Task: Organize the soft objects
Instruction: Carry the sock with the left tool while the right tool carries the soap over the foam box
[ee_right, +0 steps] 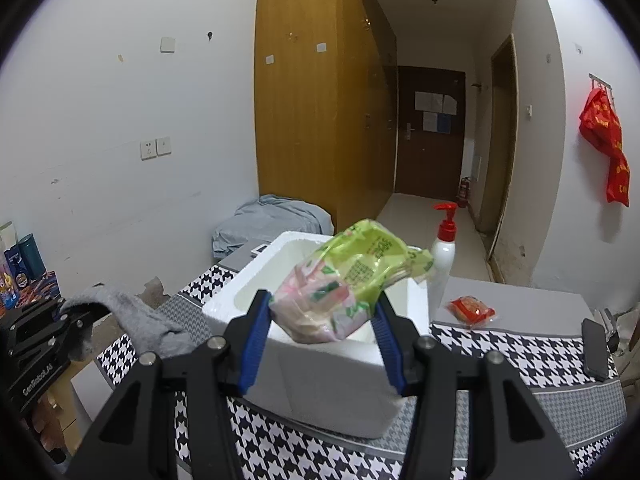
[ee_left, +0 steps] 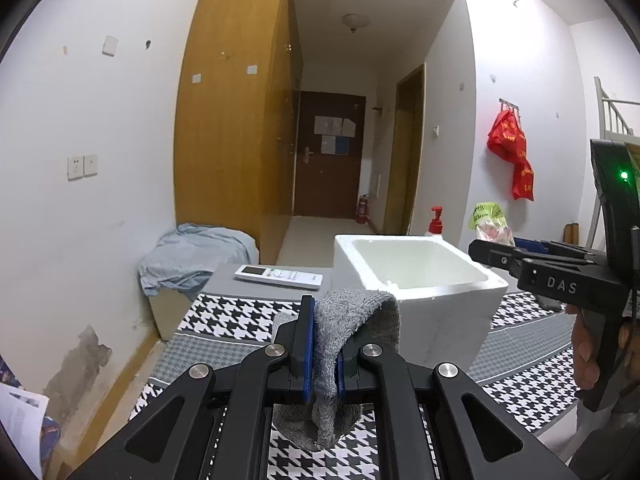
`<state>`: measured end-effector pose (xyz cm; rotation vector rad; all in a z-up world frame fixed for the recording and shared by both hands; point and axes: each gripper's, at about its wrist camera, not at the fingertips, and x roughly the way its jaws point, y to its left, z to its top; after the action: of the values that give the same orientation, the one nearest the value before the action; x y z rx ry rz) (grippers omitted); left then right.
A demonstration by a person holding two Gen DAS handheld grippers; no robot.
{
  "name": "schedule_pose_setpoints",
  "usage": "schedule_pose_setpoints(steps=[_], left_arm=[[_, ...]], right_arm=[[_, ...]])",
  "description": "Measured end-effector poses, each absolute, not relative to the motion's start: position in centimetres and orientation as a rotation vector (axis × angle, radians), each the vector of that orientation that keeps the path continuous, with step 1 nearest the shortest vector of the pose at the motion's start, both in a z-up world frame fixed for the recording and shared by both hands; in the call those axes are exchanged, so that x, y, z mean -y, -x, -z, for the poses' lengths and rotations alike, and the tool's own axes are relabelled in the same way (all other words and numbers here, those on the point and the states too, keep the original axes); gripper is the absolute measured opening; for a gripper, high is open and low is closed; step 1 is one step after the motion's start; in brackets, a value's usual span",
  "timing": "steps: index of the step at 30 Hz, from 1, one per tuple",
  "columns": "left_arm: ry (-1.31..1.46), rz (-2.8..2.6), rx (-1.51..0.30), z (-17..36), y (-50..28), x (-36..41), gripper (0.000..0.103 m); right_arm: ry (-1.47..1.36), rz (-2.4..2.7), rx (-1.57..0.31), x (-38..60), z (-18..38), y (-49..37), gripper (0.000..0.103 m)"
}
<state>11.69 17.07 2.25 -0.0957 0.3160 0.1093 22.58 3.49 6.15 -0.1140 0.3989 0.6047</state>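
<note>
My left gripper is shut on a grey knitted sock, held above the houndstooth cloth just left of and in front of the white foam box. The sock also shows in the right wrist view, hanging from the left gripper. My right gripper is shut on a green and pink plastic packet, held above the near rim of the foam box. In the left wrist view the right gripper sits right of the box with the packet beyond it.
A white remote lies behind the left gripper. A red-capped pump bottle stands right of the box; a small red packet and a dark phone lie on the table's right. Blue cloth is heaped at the wall.
</note>
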Motion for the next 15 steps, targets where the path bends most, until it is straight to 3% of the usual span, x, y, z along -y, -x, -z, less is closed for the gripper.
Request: schedule_pose_setpoints(steps=[15], left_arm=[[0.101,-0.109,-0.335,-1.8,-12.0,-17.5,0.009]], right_arm=[[0.116,-0.614,-0.431,-6.1,-5.5,-25.2,0.055]])
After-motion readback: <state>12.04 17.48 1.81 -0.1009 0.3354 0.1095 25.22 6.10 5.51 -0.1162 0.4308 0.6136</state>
